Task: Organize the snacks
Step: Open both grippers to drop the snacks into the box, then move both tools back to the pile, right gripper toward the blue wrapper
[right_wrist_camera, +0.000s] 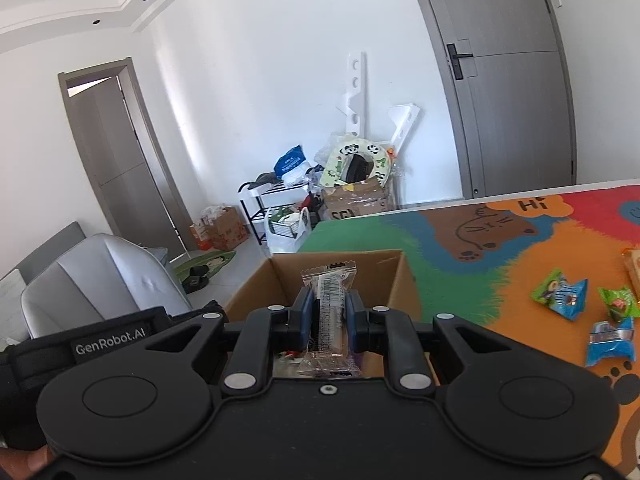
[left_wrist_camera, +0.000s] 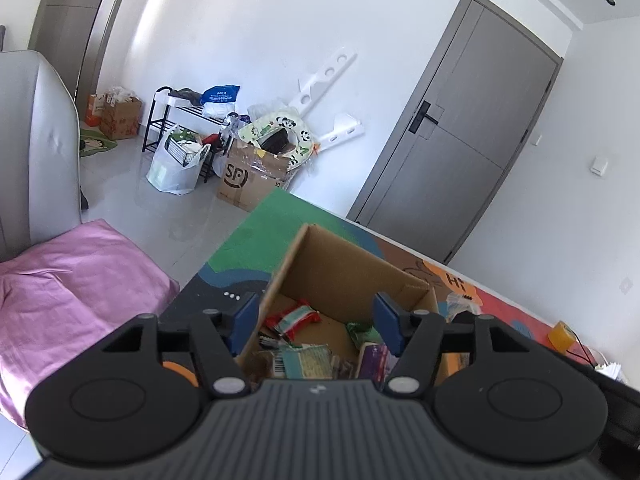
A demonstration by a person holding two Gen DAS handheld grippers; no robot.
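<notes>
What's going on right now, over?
Right tool shut on clear snack packet, above cardboard box. Left tool open, empty, over box. Nothing in the way.

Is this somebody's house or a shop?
Most likely a room in someone's home. A pink pillow lies beside a colourful cartoon play mat, and household clutter with a cardboard delivery box is piled against the wall near a grey door.

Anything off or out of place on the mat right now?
Three snack packets lie loose on the mat, apart from the box. Right gripper holds a clear packet over it. Nothing looks spilled or damaged.
</notes>
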